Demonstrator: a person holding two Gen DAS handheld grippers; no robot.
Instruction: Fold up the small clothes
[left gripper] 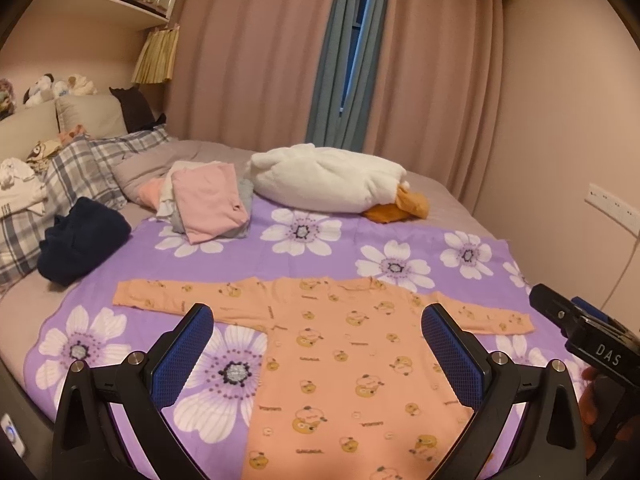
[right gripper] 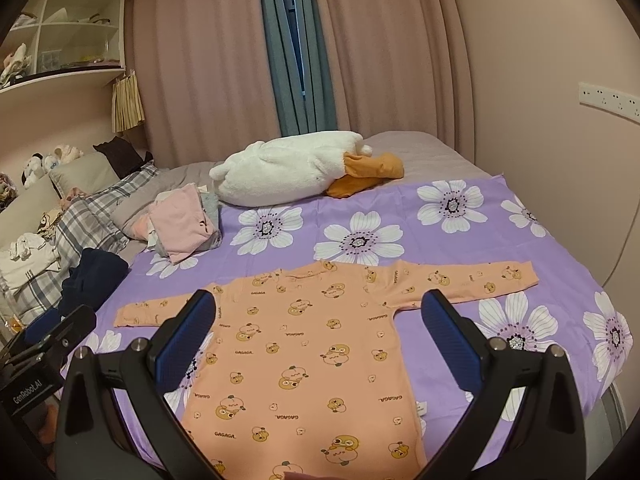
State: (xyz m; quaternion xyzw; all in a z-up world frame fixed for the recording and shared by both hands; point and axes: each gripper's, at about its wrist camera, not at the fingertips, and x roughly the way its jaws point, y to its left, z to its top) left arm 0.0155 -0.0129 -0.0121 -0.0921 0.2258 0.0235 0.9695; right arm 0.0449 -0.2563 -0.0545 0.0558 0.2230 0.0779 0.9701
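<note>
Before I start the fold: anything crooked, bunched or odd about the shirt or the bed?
Nothing serious. The orange shirt lies flat on the purple floral sheet, both sleeves spread. The pile of folded clothes behind it leans unevenly, and a navy garment sits crumpled at the left. Both tongs are open and hold nothing.

You have the long-sleeved top (left gripper: 340,356) spread flat on the blanket (left gripper: 280,256). Beyond the top, the folded pile (left gripper: 208,204) lies left and the plush duck (left gripper: 332,180) right. Left of the top sits the bundled garment (left gripper: 80,240).
</note>
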